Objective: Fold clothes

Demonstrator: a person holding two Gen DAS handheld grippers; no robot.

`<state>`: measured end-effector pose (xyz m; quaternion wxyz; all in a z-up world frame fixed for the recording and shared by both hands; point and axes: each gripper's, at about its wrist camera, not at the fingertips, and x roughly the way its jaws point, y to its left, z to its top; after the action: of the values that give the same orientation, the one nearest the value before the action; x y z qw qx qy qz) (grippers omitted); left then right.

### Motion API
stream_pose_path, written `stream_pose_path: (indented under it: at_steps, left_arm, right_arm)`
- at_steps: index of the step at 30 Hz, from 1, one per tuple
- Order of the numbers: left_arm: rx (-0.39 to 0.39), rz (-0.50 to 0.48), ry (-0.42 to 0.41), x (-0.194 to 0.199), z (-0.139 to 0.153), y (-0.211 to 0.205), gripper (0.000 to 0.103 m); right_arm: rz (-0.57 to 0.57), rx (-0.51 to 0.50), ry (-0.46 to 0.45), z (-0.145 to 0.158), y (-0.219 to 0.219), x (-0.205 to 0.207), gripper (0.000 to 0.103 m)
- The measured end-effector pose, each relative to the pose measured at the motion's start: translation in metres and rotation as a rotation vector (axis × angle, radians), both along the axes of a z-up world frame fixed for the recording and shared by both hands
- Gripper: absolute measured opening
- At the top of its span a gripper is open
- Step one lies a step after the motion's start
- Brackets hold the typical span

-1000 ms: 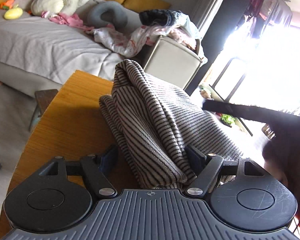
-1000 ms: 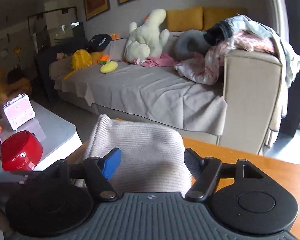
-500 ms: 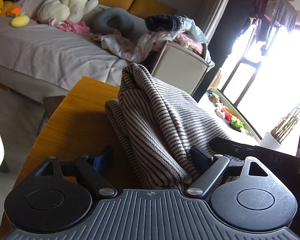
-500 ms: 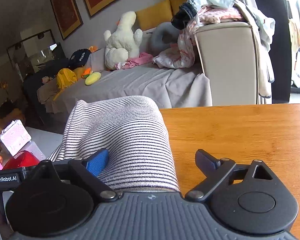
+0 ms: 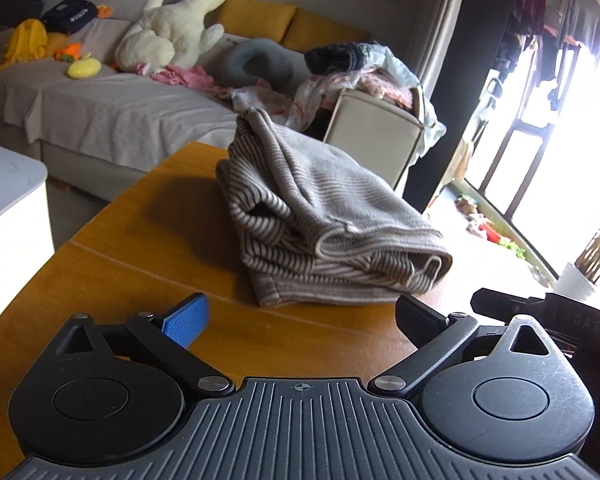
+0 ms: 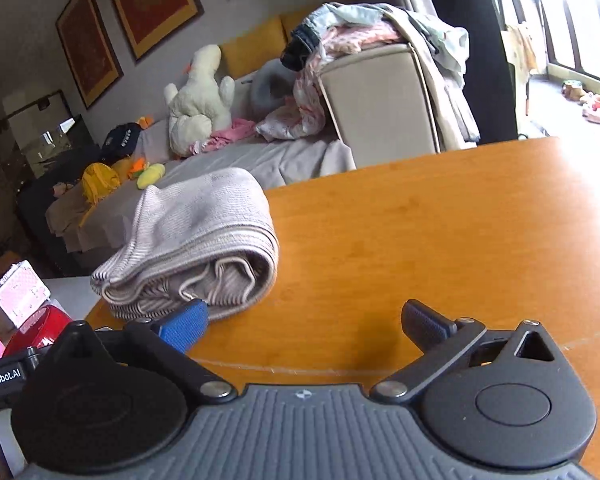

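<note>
A grey-and-white striped knit garment (image 5: 320,208) lies folded in a thick bundle on the wooden table (image 5: 140,240). My left gripper (image 5: 300,312) sits just short of the garment's near edge, its jaws opening wide with only bare tabletop between them. In the right wrist view the same garment (image 6: 204,224) lies to the left on the table (image 6: 420,220). My right gripper (image 6: 304,316) is also opening, nothing between its fingers. Its blue left pad (image 6: 184,326) is close to the bundle's near corner; contact cannot be made out.
Beyond the table stands a grey sofa (image 5: 112,112) with a cream plush toy (image 5: 172,36) and a heap of clothes (image 5: 360,76) on its arm. A white side table (image 5: 8,184) is at left, with a red object (image 6: 36,328) and a pink case (image 6: 20,292).
Both grippers have let go of the striped garment and drawn back from it, jaws spreading wide. The garment now rests folded on the table by itself.
</note>
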<state>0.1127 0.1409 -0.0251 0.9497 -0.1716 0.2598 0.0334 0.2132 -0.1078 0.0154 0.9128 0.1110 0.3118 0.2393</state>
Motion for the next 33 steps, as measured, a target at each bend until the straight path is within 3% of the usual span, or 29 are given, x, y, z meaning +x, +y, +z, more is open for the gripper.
stream_pose_path:
  at_steps: [10,13,17,25,33]
  left_arm:
    - [0.191,0.036,0.164,0.003,-0.002,-0.041,0.103]
    - [0.205,0.044,0.172,0.005,-0.003,-0.043,0.103]
    - [0.206,0.05,0.172,0.007,-0.004,-0.044,0.103]
    - [0.273,0.059,0.21,0.015,-0.005,-0.053,0.103]
    - [0.272,0.062,0.21,0.015,-0.004,-0.053,0.103]
  right_arm:
    - [-0.047,-0.121,0.019,-0.003,-0.016,-0.019,0.103]
    - [-0.041,-0.194,0.017,-0.003,-0.007,-0.016,0.103]
    - [-0.037,-0.363,0.01,-0.005,0.012,-0.008,0.103]
    - [-0.037,-0.376,0.006,-0.006,0.012,-0.005,0.103]
    - [-0.032,-0.374,0.005,-0.006,0.011,-0.003,0.103]
